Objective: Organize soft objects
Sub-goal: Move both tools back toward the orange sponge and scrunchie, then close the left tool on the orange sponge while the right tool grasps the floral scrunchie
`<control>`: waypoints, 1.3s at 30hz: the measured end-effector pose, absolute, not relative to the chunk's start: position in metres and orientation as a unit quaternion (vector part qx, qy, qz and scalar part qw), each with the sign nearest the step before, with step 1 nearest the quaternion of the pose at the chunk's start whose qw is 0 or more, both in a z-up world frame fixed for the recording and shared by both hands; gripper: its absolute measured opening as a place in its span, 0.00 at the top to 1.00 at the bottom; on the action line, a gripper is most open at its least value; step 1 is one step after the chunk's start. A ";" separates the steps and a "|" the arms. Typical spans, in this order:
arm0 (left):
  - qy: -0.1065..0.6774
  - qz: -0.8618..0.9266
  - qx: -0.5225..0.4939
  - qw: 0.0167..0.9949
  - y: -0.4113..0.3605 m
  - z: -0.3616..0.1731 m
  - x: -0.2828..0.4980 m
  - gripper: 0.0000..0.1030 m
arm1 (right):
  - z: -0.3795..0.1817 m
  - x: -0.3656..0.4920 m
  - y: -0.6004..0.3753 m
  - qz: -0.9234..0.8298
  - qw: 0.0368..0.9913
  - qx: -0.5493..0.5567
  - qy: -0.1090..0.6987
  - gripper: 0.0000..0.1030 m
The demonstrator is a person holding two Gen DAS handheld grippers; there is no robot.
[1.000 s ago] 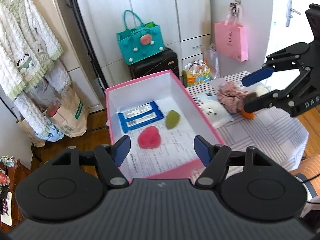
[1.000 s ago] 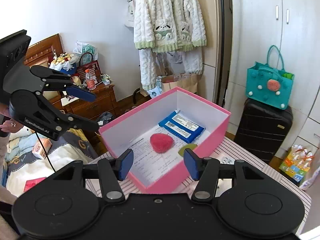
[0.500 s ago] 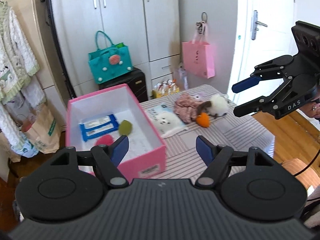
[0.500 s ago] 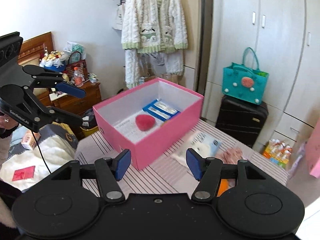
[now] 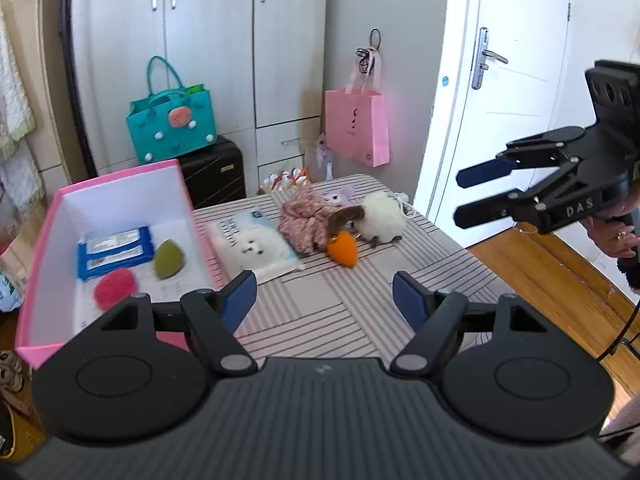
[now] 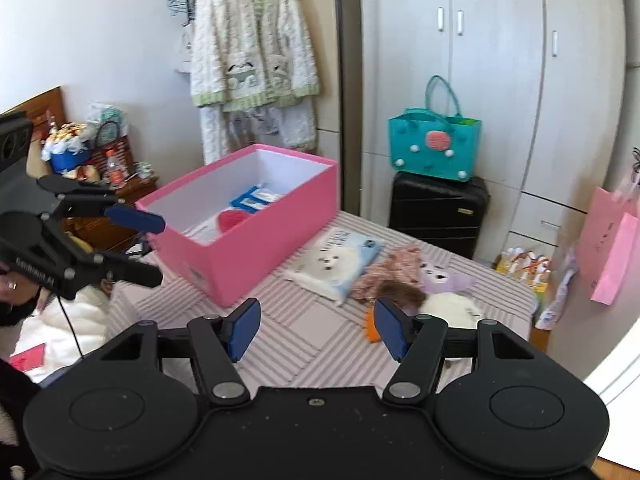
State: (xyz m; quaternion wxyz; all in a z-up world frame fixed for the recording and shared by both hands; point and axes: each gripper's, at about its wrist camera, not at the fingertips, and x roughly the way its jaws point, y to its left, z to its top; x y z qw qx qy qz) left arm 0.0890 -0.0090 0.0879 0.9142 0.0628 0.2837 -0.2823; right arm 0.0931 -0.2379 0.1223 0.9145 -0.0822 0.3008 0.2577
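A pink box (image 5: pixel 40 240) (image 6: pixel 256 248) stands on the striped table (image 5: pixel 340 300). It holds a blue packet (image 5: pixel 116 250), a green puff (image 5: pixel 167 258) and a red puff (image 5: pixel 115 288). Beside it on the table lie a white dog-print pack (image 5: pixel 260 248) (image 6: pixel 340 260), a pink scrunchie (image 5: pixel 306 220), an orange plush carrot (image 5: pixel 343 249), a brown furry piece (image 5: pixel 346 216), a white plush ball (image 5: pixel 380 220) and a purple plush (image 6: pixel 442 280). My left gripper (image 5: pixel 324 300) is open and empty above the table's near side. My right gripper (image 6: pixel 316 328) is open and empty, near the carrot.
A teal bag (image 5: pixel 172 124) sits on a black suitcase (image 5: pixel 212 176) behind the table. A pink paper bag (image 5: pixel 356 128) hangs on the cabinet. A white door (image 5: pixel 500 80) is at the right. A cardigan (image 6: pixel 252 40) hangs at the left.
Both grippers have swung away from above the pink box toward the pile of soft things on the table. Both stay open and empty.
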 end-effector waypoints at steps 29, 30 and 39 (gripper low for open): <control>0.323 -0.232 -0.009 0.918 -0.136 -0.008 0.204 0.30 | 0.072 0.237 -0.286 0.249 0.913 -0.049 0.319 0.34; 0.322 -0.232 -0.010 0.918 -0.137 -0.009 0.205 0.30 | 0.070 0.242 -0.287 0.252 0.911 -0.048 0.323 0.34; 0.327 -0.216 -0.026 0.919 -0.148 -0.024 0.212 0.34 | 0.053 0.275 -0.292 0.259 0.901 -0.040 0.345 0.34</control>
